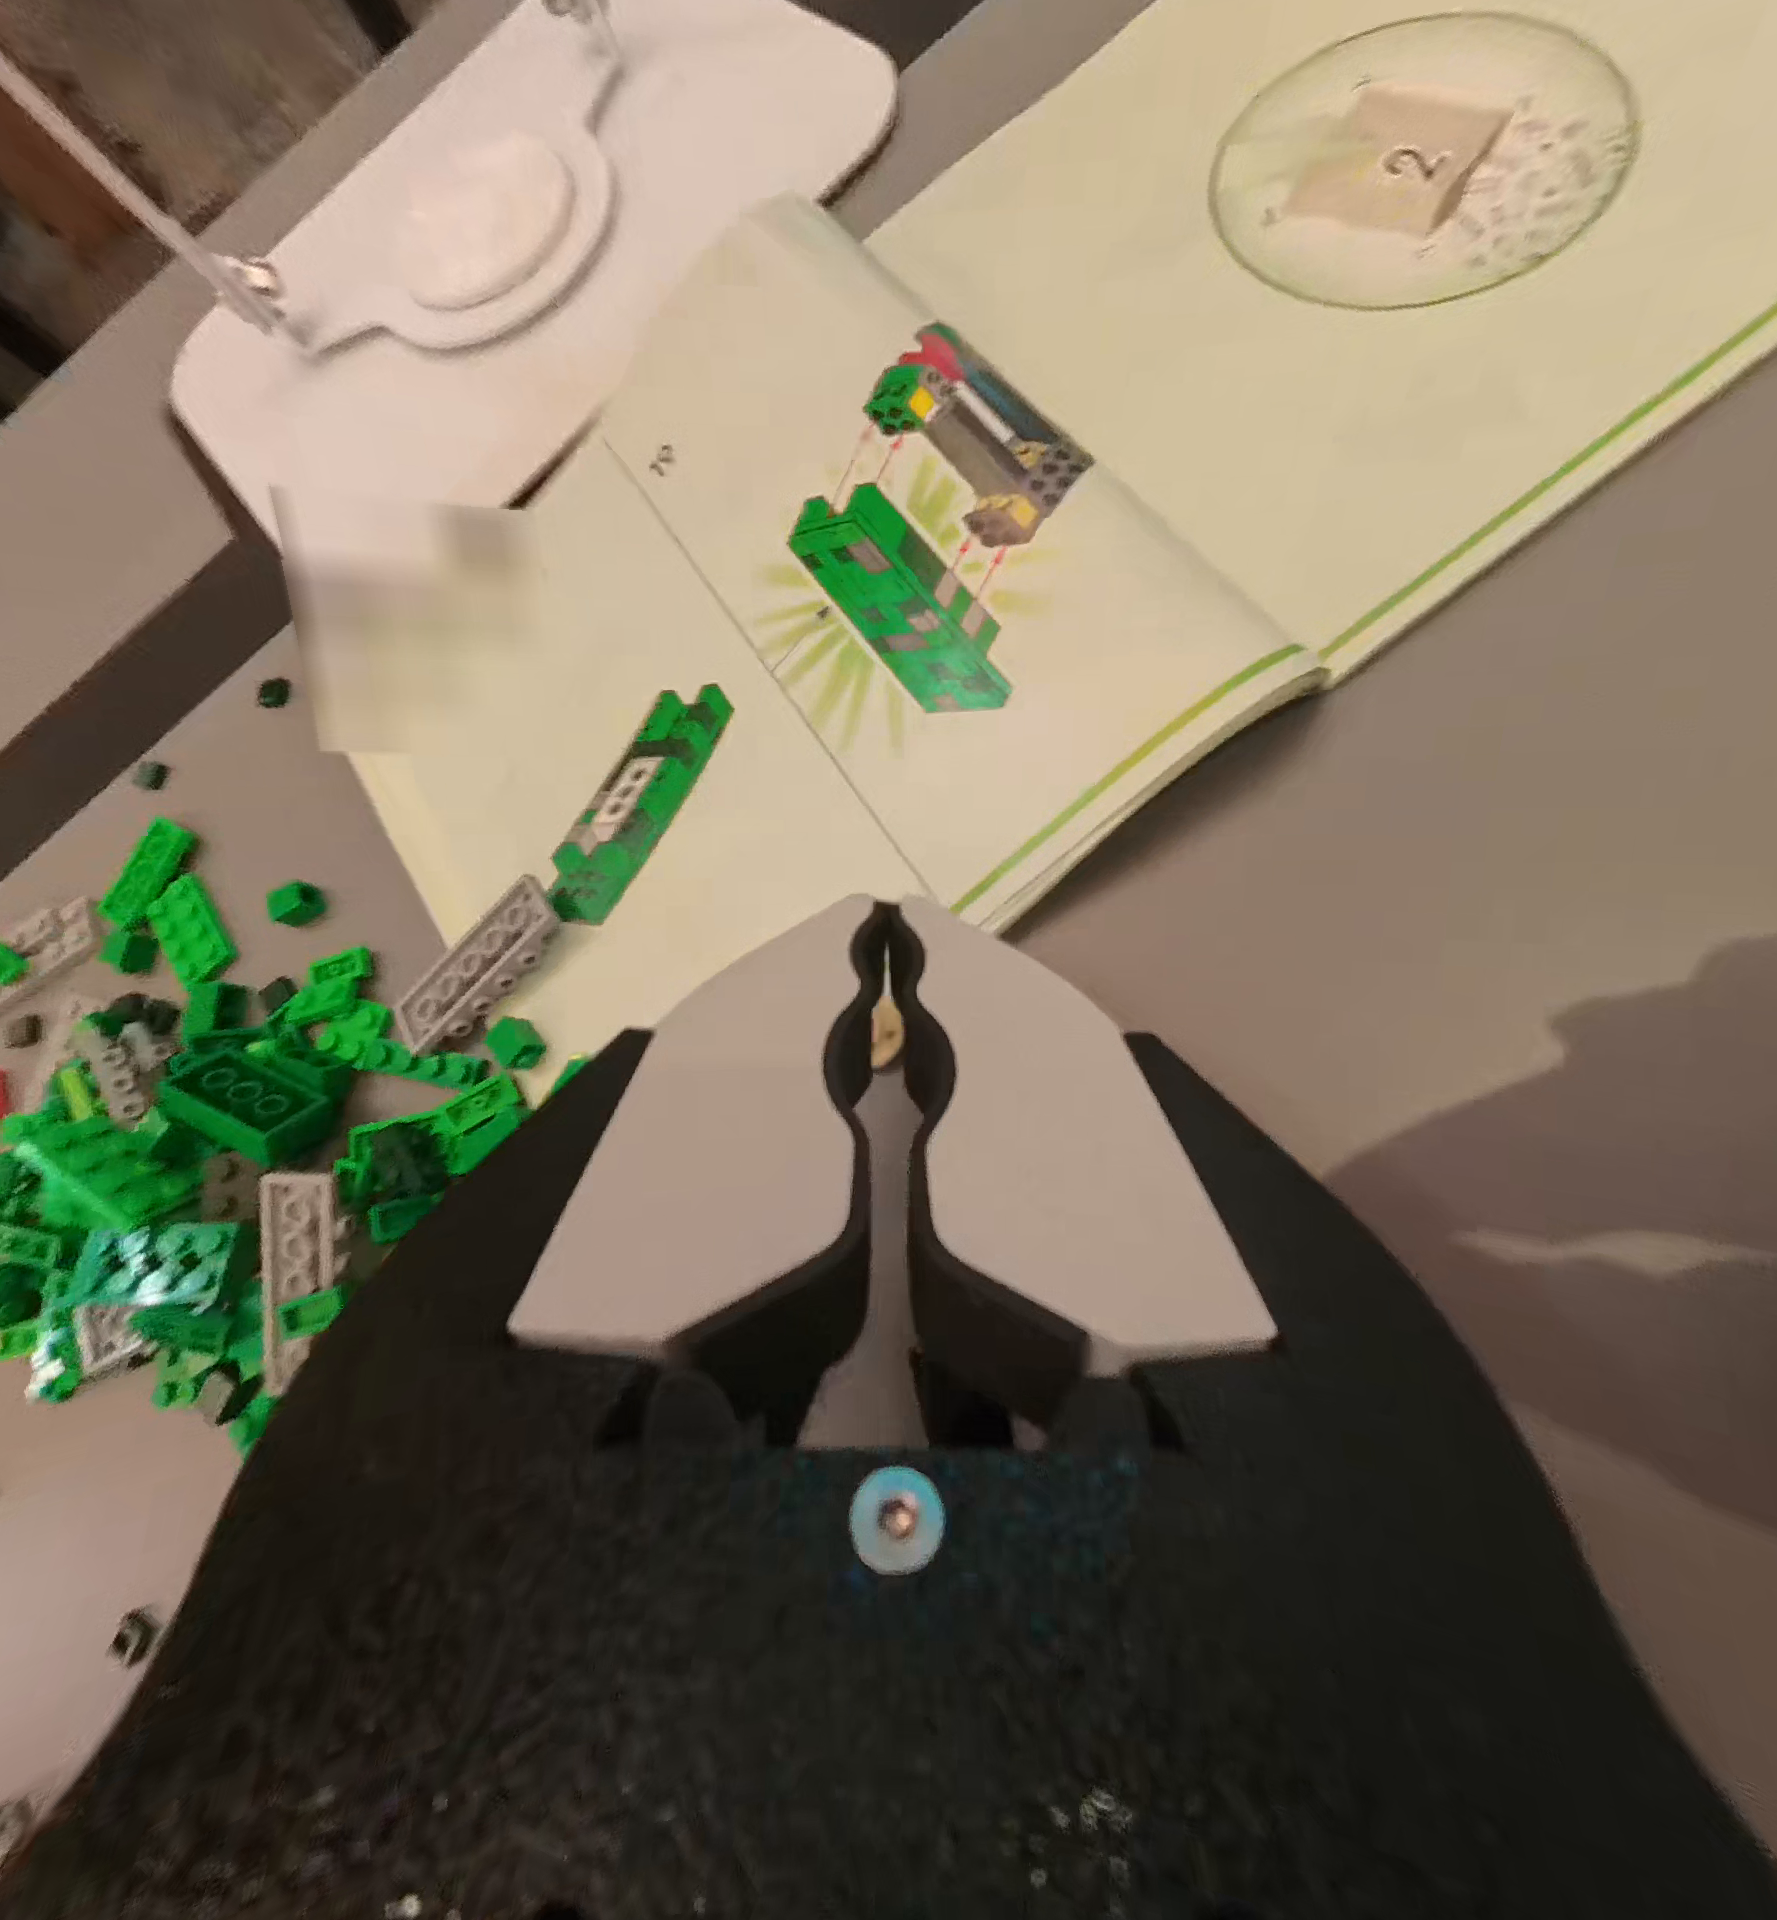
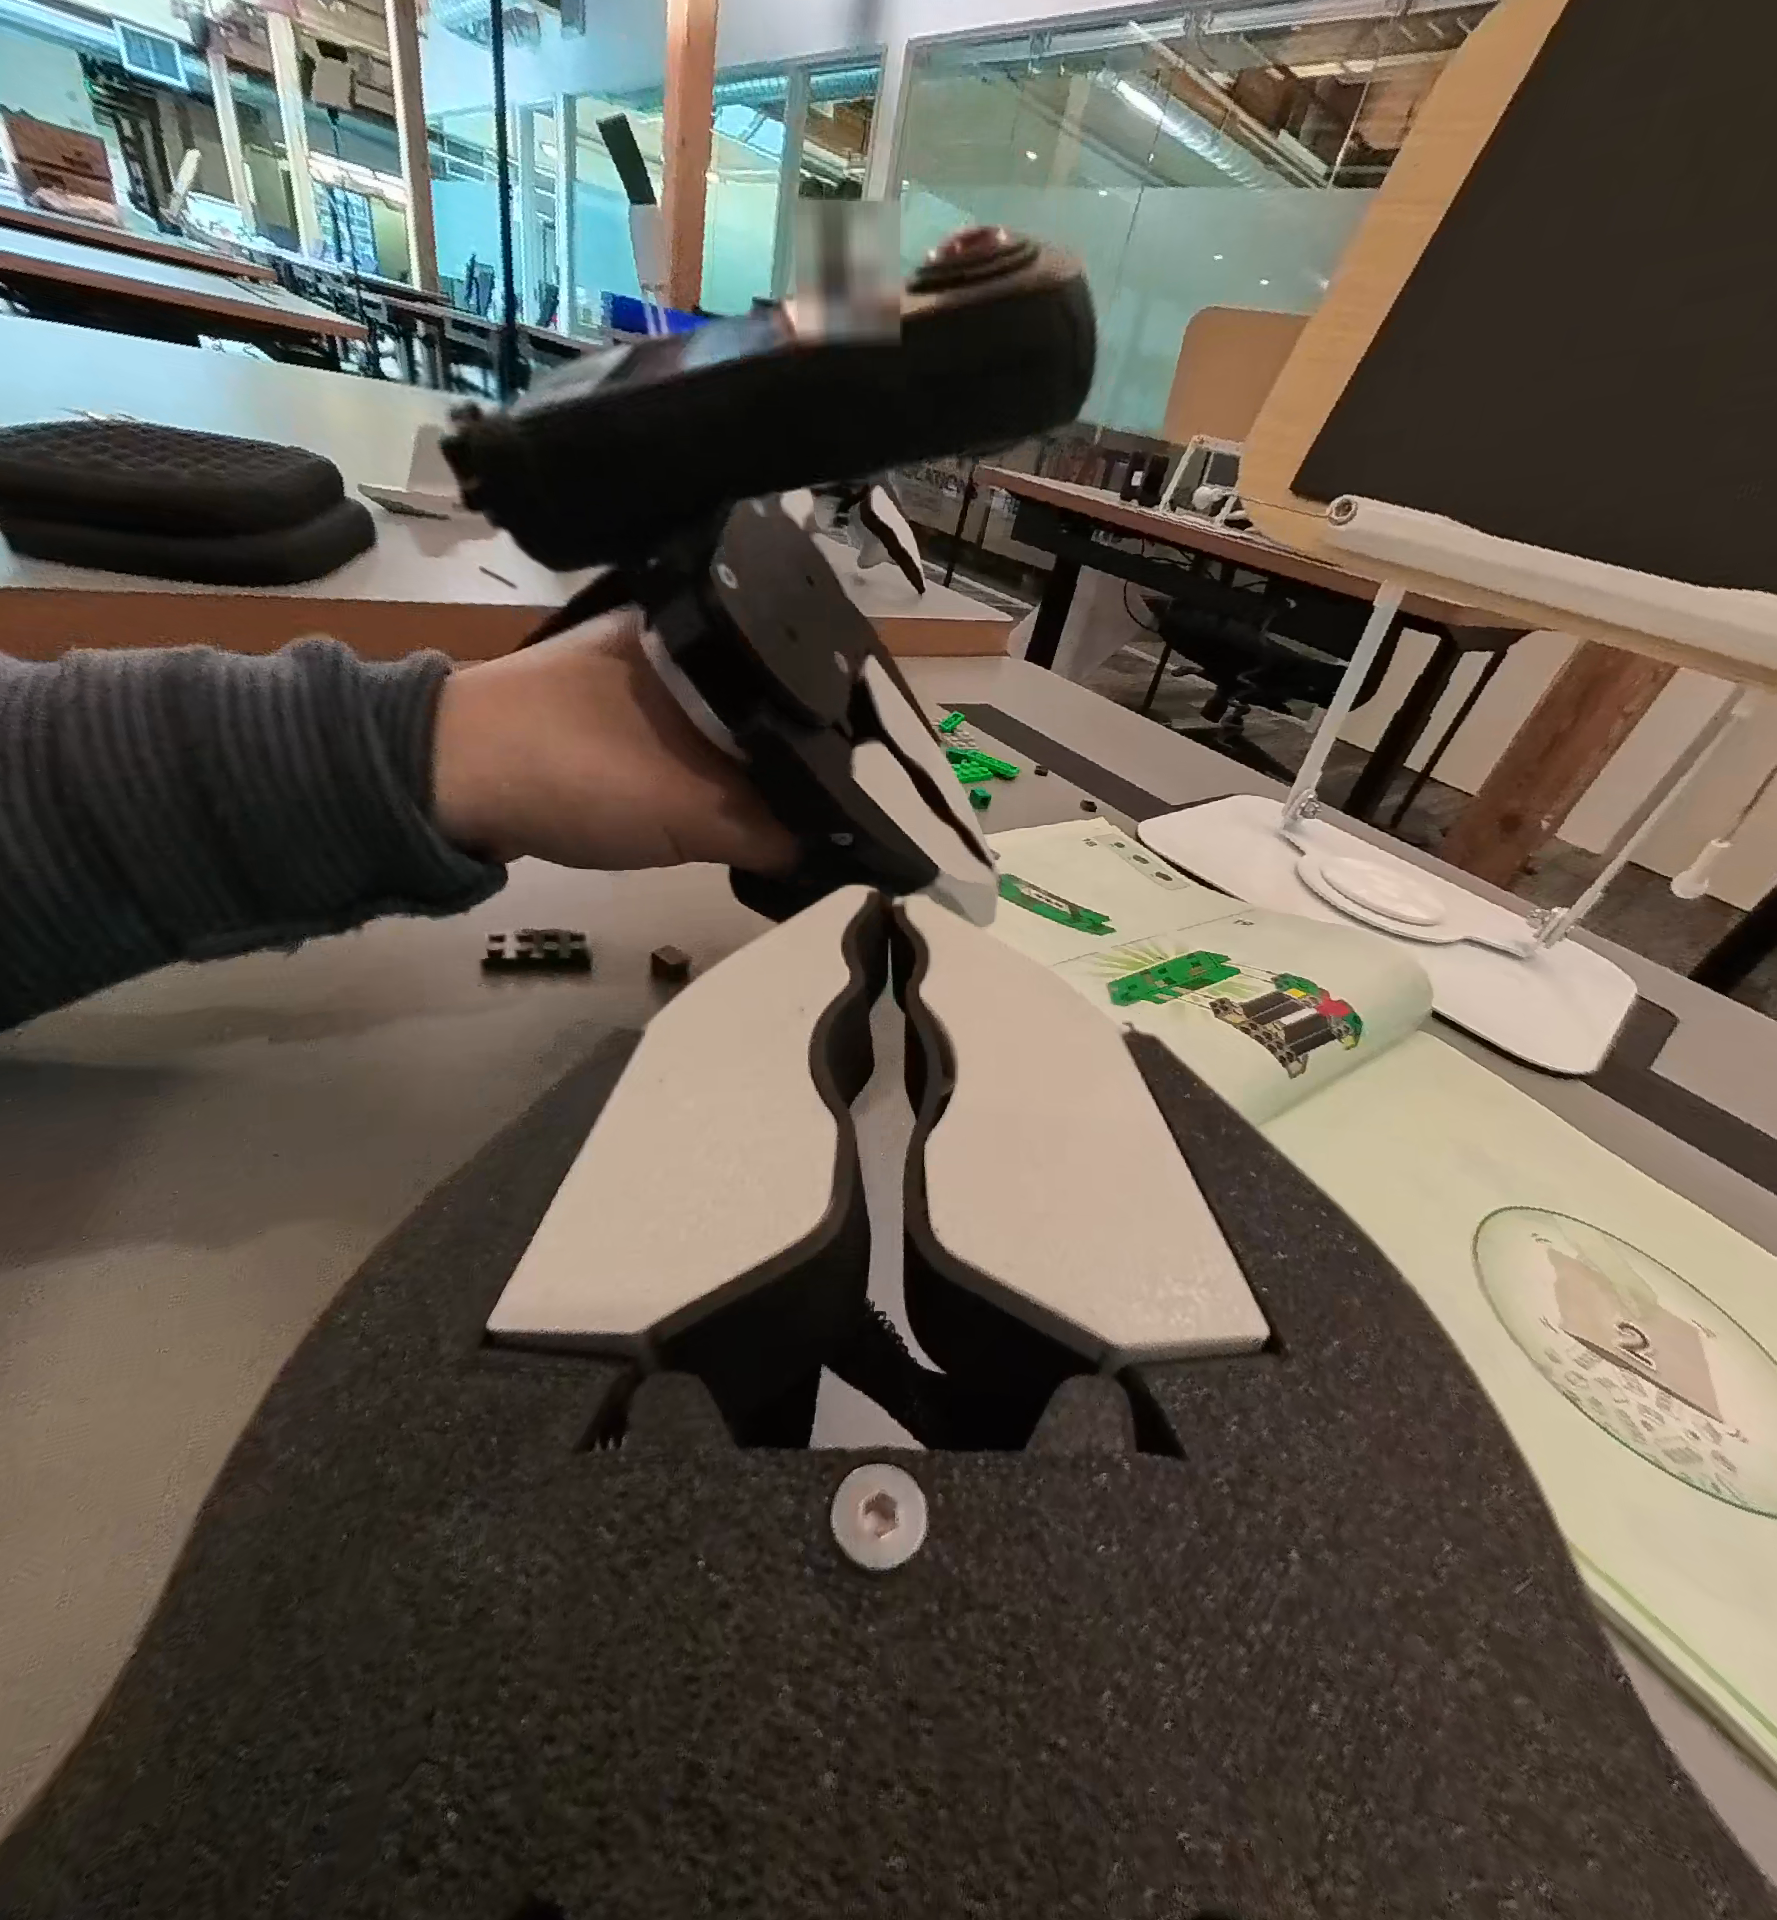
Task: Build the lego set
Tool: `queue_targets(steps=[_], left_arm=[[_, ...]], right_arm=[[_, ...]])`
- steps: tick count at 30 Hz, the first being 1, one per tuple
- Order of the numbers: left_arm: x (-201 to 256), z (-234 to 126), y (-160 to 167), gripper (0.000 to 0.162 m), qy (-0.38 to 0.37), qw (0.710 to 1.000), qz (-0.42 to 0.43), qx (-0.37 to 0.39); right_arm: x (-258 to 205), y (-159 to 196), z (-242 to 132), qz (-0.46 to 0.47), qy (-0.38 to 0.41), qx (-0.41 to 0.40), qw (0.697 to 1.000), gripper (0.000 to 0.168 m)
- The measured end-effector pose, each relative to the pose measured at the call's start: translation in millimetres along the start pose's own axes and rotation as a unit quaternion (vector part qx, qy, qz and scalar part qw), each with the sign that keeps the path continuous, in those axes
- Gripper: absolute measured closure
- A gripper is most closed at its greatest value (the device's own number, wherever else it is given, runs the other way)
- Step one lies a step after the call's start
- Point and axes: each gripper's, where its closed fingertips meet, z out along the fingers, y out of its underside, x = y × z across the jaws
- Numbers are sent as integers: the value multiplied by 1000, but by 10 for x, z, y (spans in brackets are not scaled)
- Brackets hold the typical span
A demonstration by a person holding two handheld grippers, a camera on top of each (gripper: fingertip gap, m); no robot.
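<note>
- The left tongs (image 1: pixel 886 914) are hovering above the grey counter (image 1: pixel 1486 935), their tips pressed together; a small pale sliver is showing in the gap behind the tips, too blurred to identify, so I cannot tell whether anything is held.
- The right tongs (image 2: pixel 889 914) are sitting with their tips closed and nothing visible between them.
- In the right wrist view, a hand (image 2: pixel 593 758) in a dark ribbed sleeve (image 2: pixel 177 800) is holding the left tongs at 12 o'clock, just above the right tips.
- A pile of loose green and grey bricks (image 1: pixel 188 1143) is lying on the counter at 9 o'clock of the left tongs, its lower edge cut off by the tool's body.
- A partly built green strip (image 1: pixel 645 800) is resting on the open instruction booklet (image 1: pixel 1071 520) at 11 o'clock, with a grey plate (image 1: pixel 479 966) at its near end.
- The booklet is showing printed build diagrams and small numerals; its writing is motion-blurred.
- A white stand base (image 1: pixel 551 208) is sitting at 11 o'clock beyond the booklet, partly cut off.
- A dark brick piece (image 2: pixel 538 951) and a tiny dark block (image 2: pixel 668 961) are lying at 10 o'clock of the right tongs.
</note>
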Motion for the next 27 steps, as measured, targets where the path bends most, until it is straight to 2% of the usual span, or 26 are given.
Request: queue_targets(steps=[1, 5, 7, 9, 10, 14, 15, 18, 20, 23, 27], left_arm=[[-48, -43, -4, 162, -19, 1000, -2, 11], [-200, -336, 20, 162, -48, 995, -52, 73], [-261, -496, 63, 162, -60, 990, -76, 105], [-382, -643, 140, 162, -92, 984, -87, 125], [-418, -702, 166, 162, -97, 982, -95, 132], [-240, -777, 191, 162, -29, 983, -114, 140], [-117, -763, 184, 162, -2, 985, -104, 140], [245, -675, 211, 162, 57, 989, -70, 116], [418, -617, 227, 162, 76, 990, -77, 95], [547, -632, 223, 162, 69, 986, -120, 94], [492, -724, 274, 162, 9, 987, -114, 115]], right_arm=[[74, 32, 1, -13, 16, -11, 1000, 168], [586, 235, 17, -127, 106, -98, 981, 166], [684, 330, 62, -155, 96, -137, 974, 140], [691, 449, 166, -166, 78, -186, 965, 104], [700, 528, 228, -183, 73, -218, 956, 98], [691, 766, 461, -230, 42, -316, 920, 105], [663, 799, 500, -231, 27, -330, 915, 115], [684, 868, 621, -212, 22, -363, 907, 126], [718, 955, 670, -199, 23, -389, 899, 127], [754, 1018, 693, -176, 33, -397, 900, 140], [836, 1062, 654, -195, 60, -402, 893, 152]])
